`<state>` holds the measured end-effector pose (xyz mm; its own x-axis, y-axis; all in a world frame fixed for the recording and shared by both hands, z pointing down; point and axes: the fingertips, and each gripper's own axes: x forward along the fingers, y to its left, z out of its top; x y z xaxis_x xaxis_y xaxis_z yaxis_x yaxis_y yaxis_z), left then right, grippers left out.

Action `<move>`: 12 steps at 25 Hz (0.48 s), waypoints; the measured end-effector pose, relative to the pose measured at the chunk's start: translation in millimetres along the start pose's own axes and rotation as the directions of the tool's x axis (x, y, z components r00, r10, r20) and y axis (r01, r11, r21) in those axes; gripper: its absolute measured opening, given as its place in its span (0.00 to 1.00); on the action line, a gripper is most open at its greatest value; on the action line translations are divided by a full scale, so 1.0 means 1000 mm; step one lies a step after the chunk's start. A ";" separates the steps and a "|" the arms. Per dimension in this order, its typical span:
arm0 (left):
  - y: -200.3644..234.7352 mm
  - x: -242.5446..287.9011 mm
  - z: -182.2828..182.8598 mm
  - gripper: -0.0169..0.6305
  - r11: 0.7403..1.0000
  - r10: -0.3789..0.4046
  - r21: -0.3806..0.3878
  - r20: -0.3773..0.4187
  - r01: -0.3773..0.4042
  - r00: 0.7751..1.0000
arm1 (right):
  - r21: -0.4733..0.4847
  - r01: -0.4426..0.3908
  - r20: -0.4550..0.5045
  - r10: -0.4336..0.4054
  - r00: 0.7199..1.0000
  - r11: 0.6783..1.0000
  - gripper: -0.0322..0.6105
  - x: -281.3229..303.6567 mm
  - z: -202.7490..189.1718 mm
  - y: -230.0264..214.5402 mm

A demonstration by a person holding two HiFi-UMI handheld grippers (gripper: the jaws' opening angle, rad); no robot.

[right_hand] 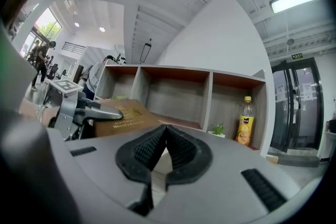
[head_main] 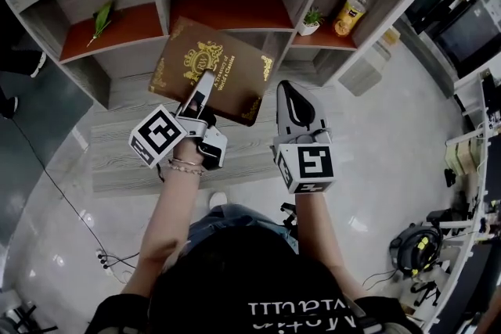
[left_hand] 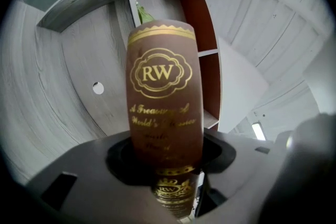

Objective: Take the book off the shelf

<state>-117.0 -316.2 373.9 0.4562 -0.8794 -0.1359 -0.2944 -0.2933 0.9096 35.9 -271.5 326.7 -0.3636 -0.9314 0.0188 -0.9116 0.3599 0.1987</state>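
Observation:
A brown book (head_main: pixel 211 66) with gold lettering hangs in the air in front of the shelf (head_main: pixel 235 12), tilted and clear of its compartments. My left gripper (head_main: pixel 205 80) is shut on the book's near edge. In the left gripper view the book's cover (left_hand: pixel 163 86) rises from between the jaws and fills the centre. Just to the right, at about the same height, my right gripper (head_main: pixel 286 87) is shut and holds nothing. In the right gripper view its pads (right_hand: pixel 152 147) meet at the tips, and the book (right_hand: pixel 123 115) and the left gripper (right_hand: pixel 89 110) show at the left.
The right shelf compartment holds a yellow juice bottle (head_main: pixel 352 12) and a small potted plant (head_main: pixel 311 21). A green leafy piece (head_main: pixel 102 18) lies in the left compartment. The shelf stands on a low wooden platform (head_main: pixel 117 160). Cables (head_main: pixel 109 258) and equipment (head_main: pixel 419 246) lie on the floor.

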 end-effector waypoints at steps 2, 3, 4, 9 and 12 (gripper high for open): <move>-0.002 -0.004 -0.002 0.38 0.999 0.005 0.037 -0.009 -0.004 1.000 | 0.004 -0.004 0.002 0.004 1.000 1.000 0.07 -0.002 0.002 0.001; -0.004 -0.005 -0.002 0.38 0.998 0.005 0.059 -0.011 -0.005 1.000 | 0.004 -0.007 0.003 0.007 1.000 1.000 0.07 -0.002 0.002 0.002; -0.006 -0.007 -0.003 0.38 0.996 0.008 0.084 -0.013 -0.007 1.000 | 0.002 -0.013 0.001 0.013 1.000 1.000 0.07 -0.002 0.003 0.003; -0.013 -0.019 0.000 0.38 0.977 0.025 0.212 -0.004 -0.024 1.000 | -0.012 -0.038 -0.004 0.038 0.999 0.999 0.07 -0.005 0.006 0.008; -0.015 -0.025 0.002 0.38 0.958 0.045 0.285 0.006 -0.045 0.999 | -0.011 -0.043 -0.005 0.043 0.999 0.999 0.07 -0.007 0.007 0.008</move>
<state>-125.7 -290.6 362.8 0.4375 -0.8940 -0.0970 -0.5415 -0.3481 0.7652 30.0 -261.9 320.9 -0.4017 -0.9152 0.0325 -0.8928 0.3993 0.2084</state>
